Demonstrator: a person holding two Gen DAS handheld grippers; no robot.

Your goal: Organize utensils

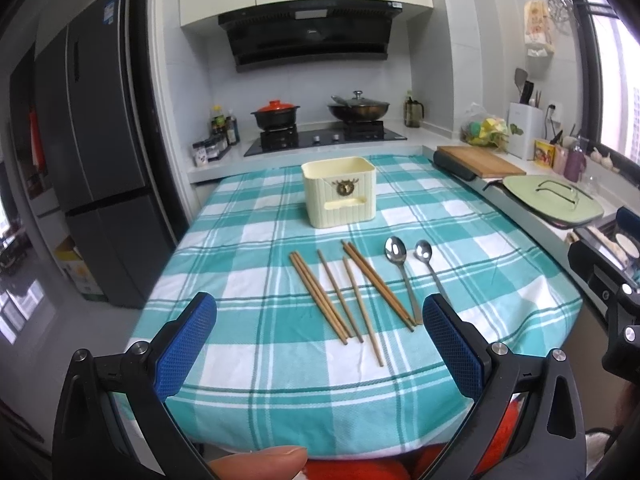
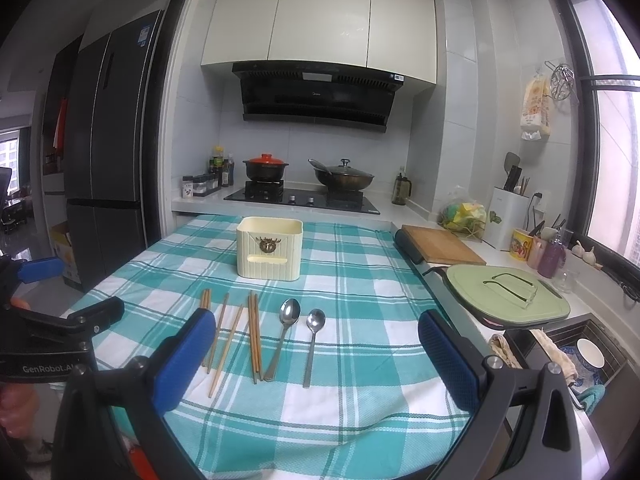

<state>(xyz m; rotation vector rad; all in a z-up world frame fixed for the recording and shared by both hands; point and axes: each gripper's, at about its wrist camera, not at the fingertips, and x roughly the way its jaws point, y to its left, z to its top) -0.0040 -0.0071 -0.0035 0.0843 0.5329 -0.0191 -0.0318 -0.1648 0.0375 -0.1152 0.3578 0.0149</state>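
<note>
Several wooden chopsticks (image 1: 346, 290) lie in loose pairs on the teal checked tablecloth (image 1: 260, 240). Two steel spoons, a larger one (image 1: 400, 268) and a smaller one (image 1: 430, 266), lie to their right. A cream utensil holder (image 1: 340, 192) stands empty behind them. My left gripper (image 1: 320, 332) is open and empty above the near ends of the chopsticks. In the right wrist view the chopsticks (image 2: 236, 334), larger spoon (image 2: 285, 332), smaller spoon (image 2: 313, 340) and holder (image 2: 269, 248) show too. My right gripper (image 2: 316, 356) is open and empty, near the spoon handles.
A stove with a red-lidded pot (image 2: 266, 168) and a wok (image 2: 344, 178) is behind the table. A wooden cutting board (image 2: 442, 244), a green lidded pan (image 2: 506, 290) and a sink (image 2: 580, 348) line the right counter. A dark fridge (image 2: 108, 148) stands at left.
</note>
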